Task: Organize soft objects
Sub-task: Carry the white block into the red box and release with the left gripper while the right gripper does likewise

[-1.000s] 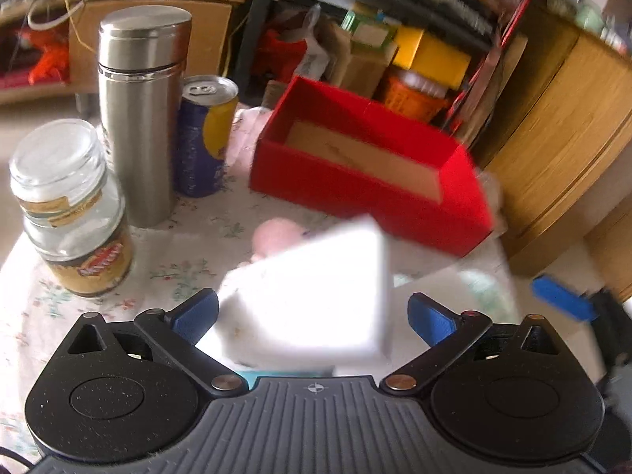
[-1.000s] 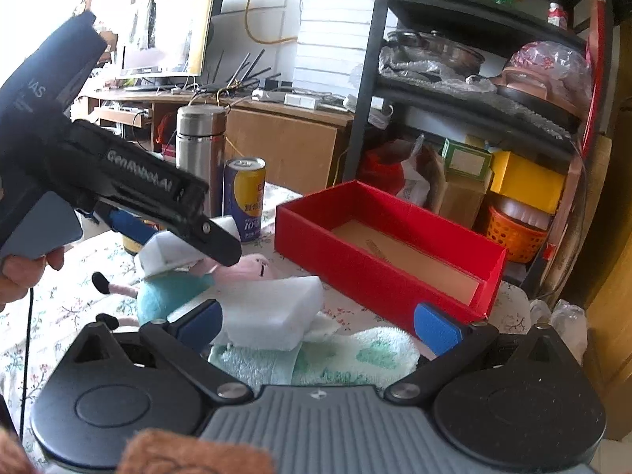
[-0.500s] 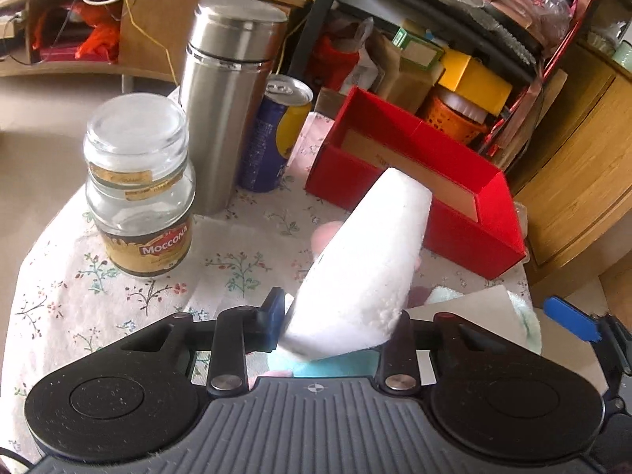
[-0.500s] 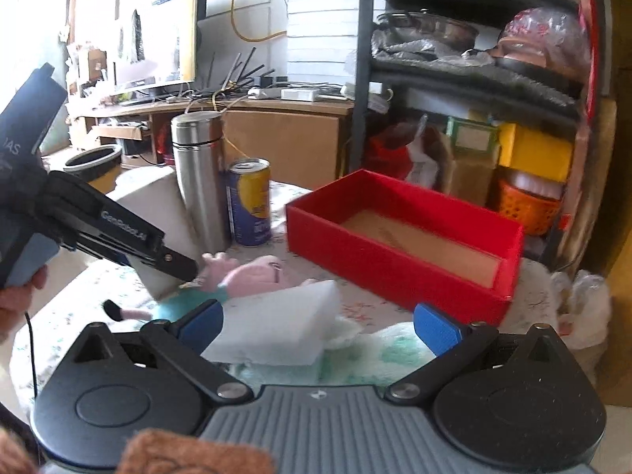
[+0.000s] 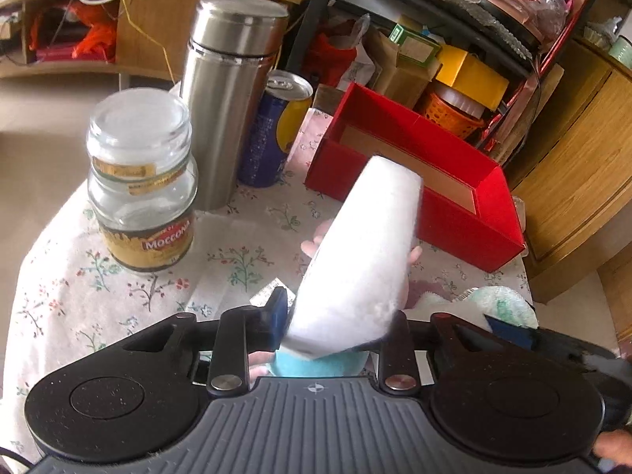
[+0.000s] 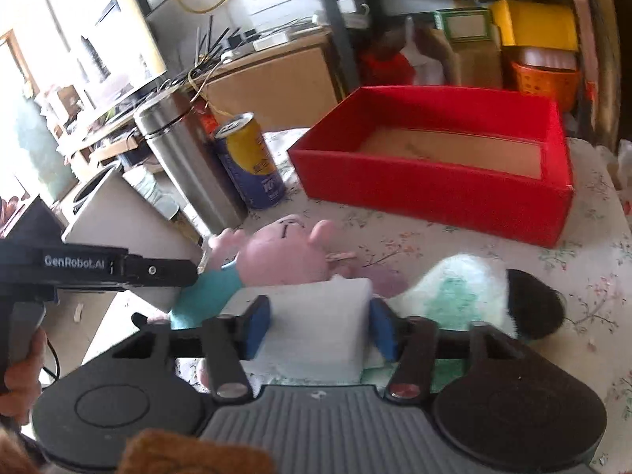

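Note:
My left gripper (image 5: 335, 320) is shut on a white foam block (image 5: 363, 252) and holds it tilted above the table, short of the open red box (image 5: 466, 213). The same block (image 6: 118, 225) and gripper show at the left of the right wrist view. My right gripper (image 6: 320, 324) is shut on a second white foam block (image 6: 316, 328) that rests on the table. A pink pig plush in a teal dress (image 6: 276, 256) lies just beyond it. A white and green towel (image 6: 454, 288) lies to its right, short of the red box (image 6: 434, 193).
A glass Moccona jar (image 5: 142, 185), a steel flask (image 5: 229, 98) and a blue and yellow can (image 5: 272, 130) stand at the table's left. A black fluffy thing (image 6: 533, 304) lies by the towel. Shelves and a wooden cabinet (image 5: 572, 150) stand behind the floral tablecloth (image 5: 118, 296).
My left gripper closed on the first foam block and lifted it. My right gripper moved down and closed on the second foam block.

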Demonstrator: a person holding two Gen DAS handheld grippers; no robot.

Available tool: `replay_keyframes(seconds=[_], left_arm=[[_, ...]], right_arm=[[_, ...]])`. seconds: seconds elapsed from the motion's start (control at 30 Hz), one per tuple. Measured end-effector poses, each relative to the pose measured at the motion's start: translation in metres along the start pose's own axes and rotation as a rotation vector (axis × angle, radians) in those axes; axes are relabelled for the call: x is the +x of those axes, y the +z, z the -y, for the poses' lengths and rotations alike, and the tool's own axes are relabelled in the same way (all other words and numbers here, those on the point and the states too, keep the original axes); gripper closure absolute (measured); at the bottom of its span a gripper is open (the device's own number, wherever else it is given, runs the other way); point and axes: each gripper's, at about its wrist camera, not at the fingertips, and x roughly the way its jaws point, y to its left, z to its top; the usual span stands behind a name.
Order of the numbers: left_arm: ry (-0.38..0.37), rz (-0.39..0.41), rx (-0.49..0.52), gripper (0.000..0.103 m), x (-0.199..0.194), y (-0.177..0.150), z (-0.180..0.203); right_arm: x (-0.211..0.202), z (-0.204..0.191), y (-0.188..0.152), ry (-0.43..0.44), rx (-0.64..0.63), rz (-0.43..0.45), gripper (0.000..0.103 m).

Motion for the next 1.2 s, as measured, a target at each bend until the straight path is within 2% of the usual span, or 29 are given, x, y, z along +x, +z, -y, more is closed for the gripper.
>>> replay_keyframes(seconds=[0.07,0.17,0.33,0.6,0.77,0.87,1.03,1.2], left_arm=[[0.0,0.008,-0.002,0.076,-0.001,0.0,0.0],[0.01,0.019,-0.005,0.077,-0.003,0.002,0.0],[-0.03,0.055,-0.043,0.077,-0.017,0.006,-0.002],[-0.089,0.071,-0.105,0.077,-0.028,0.009,-0.009],[-0.135,0.082,-0.131,0.077,-0.032,0.013,-0.01],[-0.169,0.097,-0.148,0.077,-0.037,0.016,-0.009],[-0.204,0.135,-0.134,0.077,-0.044,0.026,0.006],[-0.206,0.167,-0.122,0.077,-0.045,0.035,0.025]], right_arm=[[-0.005,0.002,0.002,0.01,0.013,0.004,0.096],[-0.008,0.004,0.001,0.048,0.039,0.001,0.103],[-0.016,0.002,0.006,0.083,0.058,0.026,0.103],[-0.038,0.005,0.007,0.138,0.117,0.061,0.103],[-0.049,0.015,0.013,0.181,0.211,0.094,0.103],[-0.053,0.028,0.016,0.215,0.309,0.108,0.103],[-0.071,0.037,0.022,0.199,0.368,0.171,0.103],[-0.087,0.04,0.04,0.191,0.367,0.235,0.103]])
